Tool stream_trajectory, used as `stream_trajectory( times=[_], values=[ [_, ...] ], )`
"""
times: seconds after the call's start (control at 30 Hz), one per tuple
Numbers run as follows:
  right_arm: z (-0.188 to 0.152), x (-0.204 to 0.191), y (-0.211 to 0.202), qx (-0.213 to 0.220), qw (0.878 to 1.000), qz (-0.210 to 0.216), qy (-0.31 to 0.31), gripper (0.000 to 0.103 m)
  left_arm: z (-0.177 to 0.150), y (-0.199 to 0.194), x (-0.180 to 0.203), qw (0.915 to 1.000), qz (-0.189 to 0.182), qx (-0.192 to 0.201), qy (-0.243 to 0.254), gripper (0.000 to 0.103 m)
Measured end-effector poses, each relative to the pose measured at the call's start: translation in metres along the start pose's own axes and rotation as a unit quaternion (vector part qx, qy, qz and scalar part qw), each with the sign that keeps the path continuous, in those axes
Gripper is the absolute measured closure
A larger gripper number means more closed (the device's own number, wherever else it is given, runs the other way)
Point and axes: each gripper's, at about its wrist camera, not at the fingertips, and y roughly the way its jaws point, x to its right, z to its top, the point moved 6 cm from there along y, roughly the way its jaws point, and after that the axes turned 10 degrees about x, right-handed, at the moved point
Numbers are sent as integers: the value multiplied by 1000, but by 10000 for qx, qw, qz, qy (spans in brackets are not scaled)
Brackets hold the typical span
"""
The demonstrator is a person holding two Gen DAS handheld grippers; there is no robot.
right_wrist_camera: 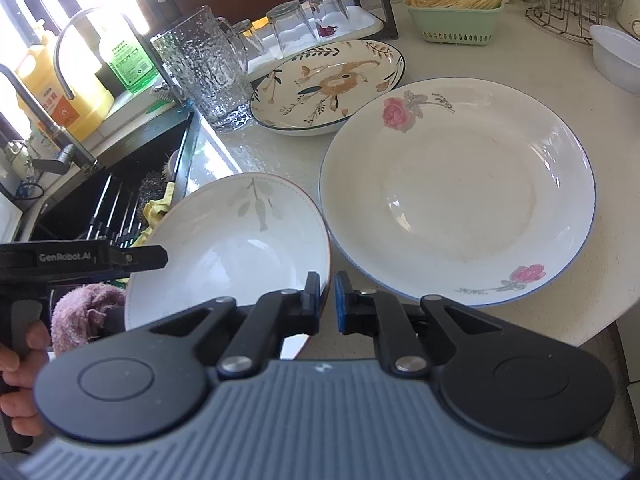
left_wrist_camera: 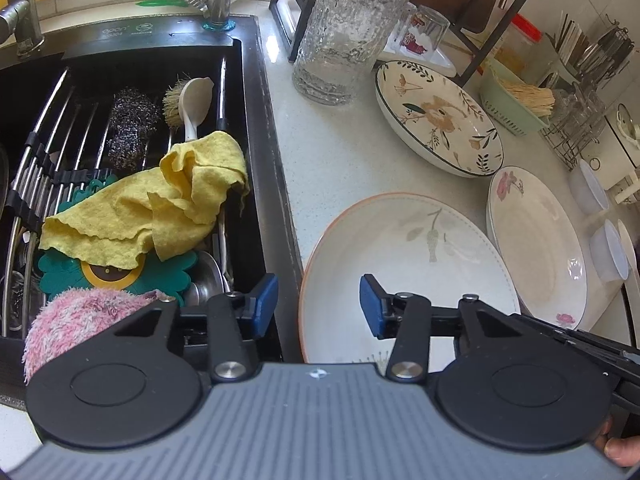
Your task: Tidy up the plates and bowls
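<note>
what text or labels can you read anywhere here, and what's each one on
"GenRobot.AI": on the left hand-held gripper, seen from the right wrist.
"open": on the black sink ledge by the tap; the smaller print under it is too blurred to read.
Green bottle label: print too small to read.
Orange jug label: characters too blurred to read.
Rose plate: tiny writing by each rose, unreadable.
Upturned glass: red label, unreadable.

We see glossy white glazed ceramic plates point(right_wrist_camera: 460, 184), a rough-textured clear glass mug point(left_wrist_camera: 348, 28), and a soft yellow cloth point(left_wrist_camera: 160, 208).
</note>
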Motion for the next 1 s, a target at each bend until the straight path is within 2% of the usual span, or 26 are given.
stream_trajectory(
  times=[0.13, 0.2, 0.33, 0.5, 0.63, 0.77, 0.9, 1.0],
  values=[
    [-2, -3, 7, -77, 10000, -35, -18, 92, -2, 11, -1, 9997, -145, -172, 37, 58],
    [-2, -4, 9, -75, 10000, 12, 12, 92, 1, 10, -2, 9992, -372, -112, -108, 58],
    [-3, -3, 14, -241, 9994, 158, 174, 89, 6, 13, -7, 9982, -435, -197, -363, 59],
    [-4, -1, 17, -273, 9989, 196, 326, 89, 7, 16, -2, 9981, -501, -345, -127, 57],
    [-3, 2, 15, -368, 9980, 213, 463, 88, 11, 15, -1, 9964, -674, -472, -182, 57],
    [-4, 6, 9, -334, 9962, 365, 720, 88, 20, 6, 3, 9954, -840, -414, -223, 57],
    [2, 2, 0, -176, 9962, 473, 711, 88, 23, 3, 4, 9943, -918, -426, -348, 48],
    [6, 4, -7, -122, 9952, 493, 839, 88, 24, 0, 7, 9933, -945, -508, -420, 48]
  ],
)
